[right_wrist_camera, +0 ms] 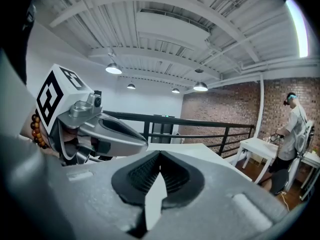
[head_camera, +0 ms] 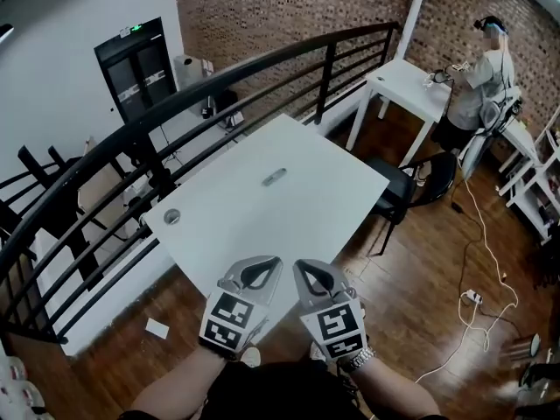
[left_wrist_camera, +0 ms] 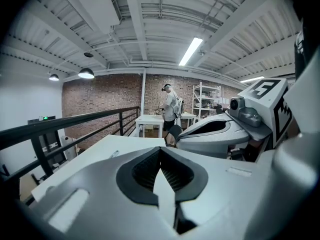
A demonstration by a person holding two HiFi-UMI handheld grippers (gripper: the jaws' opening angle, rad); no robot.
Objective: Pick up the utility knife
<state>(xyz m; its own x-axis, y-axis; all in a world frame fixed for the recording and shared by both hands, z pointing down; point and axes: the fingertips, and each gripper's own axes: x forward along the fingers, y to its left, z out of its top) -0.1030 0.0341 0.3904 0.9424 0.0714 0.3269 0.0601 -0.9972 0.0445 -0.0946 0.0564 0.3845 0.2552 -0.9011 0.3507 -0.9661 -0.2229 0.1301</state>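
Observation:
The utility knife (head_camera: 274, 178) is a small grey bar lying on the white table (head_camera: 324, 199), a little beyond its middle. In the left gripper view the knife (left_wrist_camera: 114, 154) shows as a thin sliver on the tabletop ahead and to the left. My left gripper (head_camera: 268, 265) and right gripper (head_camera: 303, 268) hover side by side over the table's near corner, well short of the knife. Both are shut with nothing between their fingers. The left gripper (left_wrist_camera: 160, 150) sees the right one (left_wrist_camera: 215, 131) beside it. The right gripper (right_wrist_camera: 159, 154) sees the left one (right_wrist_camera: 107, 130).
A round cable hole (head_camera: 171, 216) sits near the table's left edge. A black railing (head_camera: 131, 129) curves behind the table. A black chair (head_camera: 420, 182) stands at its right. Further back, a person (head_camera: 481, 77) stands at another white table (head_camera: 407, 86). A cable and power strip (head_camera: 472, 297) lie on the wooden floor.

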